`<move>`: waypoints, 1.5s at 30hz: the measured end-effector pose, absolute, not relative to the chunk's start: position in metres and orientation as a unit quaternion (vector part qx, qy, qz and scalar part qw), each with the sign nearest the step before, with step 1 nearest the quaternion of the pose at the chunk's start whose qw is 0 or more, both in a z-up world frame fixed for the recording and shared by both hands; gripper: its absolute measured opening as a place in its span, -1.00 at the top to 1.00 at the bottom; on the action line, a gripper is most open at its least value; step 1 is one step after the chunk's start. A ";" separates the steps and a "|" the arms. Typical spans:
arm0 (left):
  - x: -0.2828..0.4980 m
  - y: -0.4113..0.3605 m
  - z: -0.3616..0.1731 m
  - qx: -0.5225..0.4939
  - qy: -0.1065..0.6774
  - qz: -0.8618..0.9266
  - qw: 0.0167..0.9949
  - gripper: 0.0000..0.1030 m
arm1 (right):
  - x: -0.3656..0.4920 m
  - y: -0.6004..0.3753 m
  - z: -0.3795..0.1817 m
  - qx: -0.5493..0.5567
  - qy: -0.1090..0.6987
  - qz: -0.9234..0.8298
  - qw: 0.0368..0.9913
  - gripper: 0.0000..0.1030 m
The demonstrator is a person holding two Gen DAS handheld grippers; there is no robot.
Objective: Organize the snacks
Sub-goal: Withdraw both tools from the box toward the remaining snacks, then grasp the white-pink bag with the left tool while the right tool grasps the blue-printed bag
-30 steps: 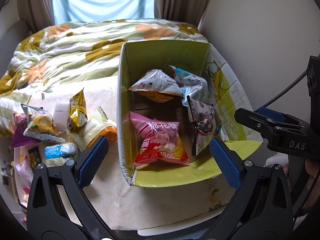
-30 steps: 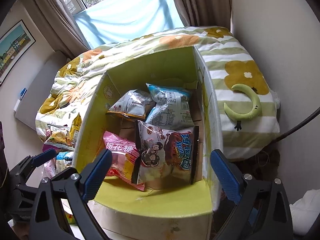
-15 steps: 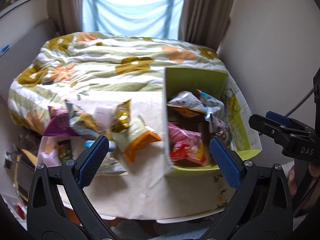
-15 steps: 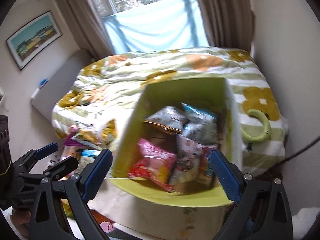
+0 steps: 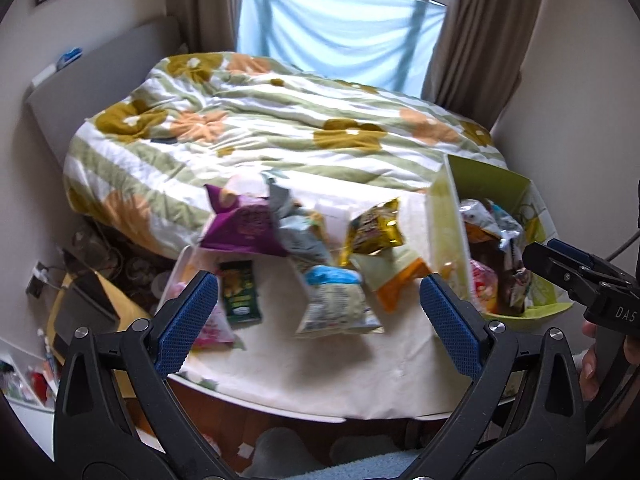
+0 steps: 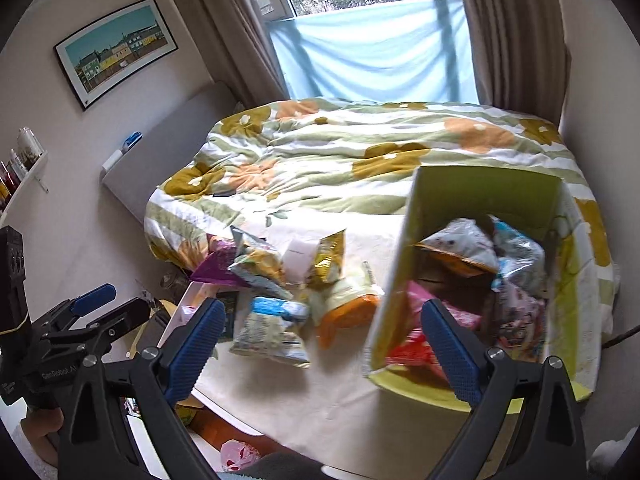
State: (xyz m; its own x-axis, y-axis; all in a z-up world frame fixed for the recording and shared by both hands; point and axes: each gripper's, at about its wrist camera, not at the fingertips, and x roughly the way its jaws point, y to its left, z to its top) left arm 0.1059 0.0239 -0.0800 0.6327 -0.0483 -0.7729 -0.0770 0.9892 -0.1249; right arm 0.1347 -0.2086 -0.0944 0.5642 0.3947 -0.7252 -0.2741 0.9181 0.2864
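Observation:
A yellow-green cardboard box (image 5: 448, 216) (image 6: 394, 280) stands open on the right of a white table (image 5: 320, 376) and holds several snack bags. Loose snacks lie left of it: a purple bag (image 5: 244, 228), a gold bag (image 5: 374, 228) (image 6: 330, 256), an orange-and-cream bag (image 5: 396, 280) (image 6: 346, 308), a blue-and-white bag (image 5: 334, 300) (image 6: 272, 328) and a dark green packet (image 5: 240, 290). My left gripper (image 5: 318, 320) is open and empty, held back above the table's near edge. My right gripper (image 6: 322, 340) is open and empty, in front of the box's left wall.
A bed with a green-striped flowered quilt (image 5: 260, 120) (image 6: 360, 160) lies behind the table. A curtained window (image 6: 372, 40) is at the back. Clutter sits on the floor at the left (image 5: 80, 300). A wall stands close on the right.
Both grippers have pulled back and up from the box and swung left. The loose snack pile now fills the middle of both views. Both stay open.

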 end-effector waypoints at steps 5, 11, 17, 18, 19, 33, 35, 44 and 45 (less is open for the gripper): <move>0.111 0.072 -0.101 -0.085 0.449 0.013 0.889 -0.95 | 0.141 -0.163 -0.111 0.073 0.443 0.194 0.872 -0.90; 0.120 0.119 -0.133 -0.098 0.470 0.011 0.877 -0.95 | 0.152 -0.117 -0.137 0.075 0.467 0.188 0.861 -0.90; 0.134 0.145 -0.181 -0.101 0.508 -0.002 0.855 -0.95 | 0.167 -0.088 -0.167 0.085 0.488 0.168 0.852 -0.90; 0.136 0.146 -0.190 -0.097 0.514 -0.004 0.852 -0.95 | 0.168 -0.084 -0.172 0.087 0.491 0.163 0.852 -0.90; 0.139 0.147 -0.198 -0.094 0.520 -0.007 0.849 -0.94 | 0.170 -0.081 -0.177 0.089 0.494 0.157 0.851 -0.90; 0.171 0.150 -0.285 -0.084 0.563 -0.017 0.822 -0.65 | 0.186 -0.055 -0.246 0.075 0.536 0.108 0.834 -0.90; 0.173 0.148 -0.288 -0.072 0.562 -0.013 0.824 -0.60 | 0.186 -0.054 -0.252 0.072 0.540 0.107 0.832 -0.89; 0.176 0.155 -0.303 -0.086 0.574 0.006 0.814 -0.32 | 0.186 -0.049 -0.260 0.049 0.541 0.118 0.831 -0.90; 0.176 0.155 -0.303 -0.083 0.574 0.007 0.815 -0.31 | 0.186 -0.048 -0.260 0.047 0.541 0.121 0.831 -0.90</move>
